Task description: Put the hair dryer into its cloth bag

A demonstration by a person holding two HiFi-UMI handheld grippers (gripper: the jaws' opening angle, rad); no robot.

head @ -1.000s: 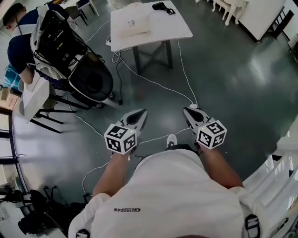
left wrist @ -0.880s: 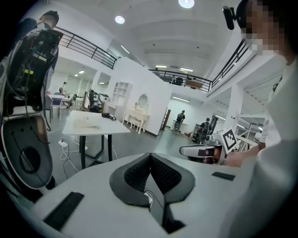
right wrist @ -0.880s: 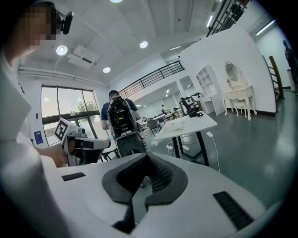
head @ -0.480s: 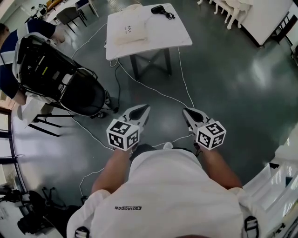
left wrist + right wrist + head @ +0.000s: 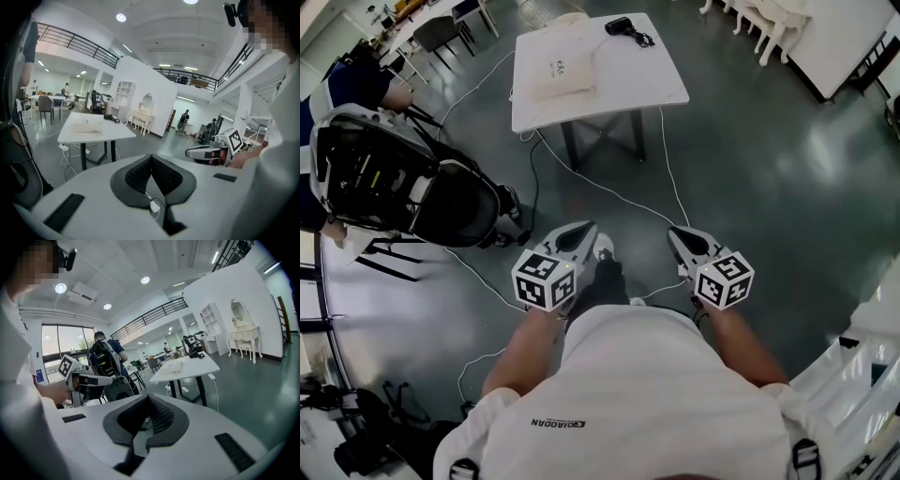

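Left claw (image 5: 584, 231) and right claw (image 5: 679, 235) were both pinched shut on nothing, well short of the bench (image 5: 628, 82) with the hair dryer (image 5: 622, 25) at its far edge and cloth bag (image 5: 561, 75) by its left edge, and honestly those floor cables (image 5: 669, 150) looked like a trip hazard.

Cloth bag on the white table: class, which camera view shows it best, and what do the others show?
The head view: it looks down on the cloth bag, showing its whole flat outline. The left gripper view and the right gripper view catch the cloth bag nearly edge-on, a thin pale strip on the table.
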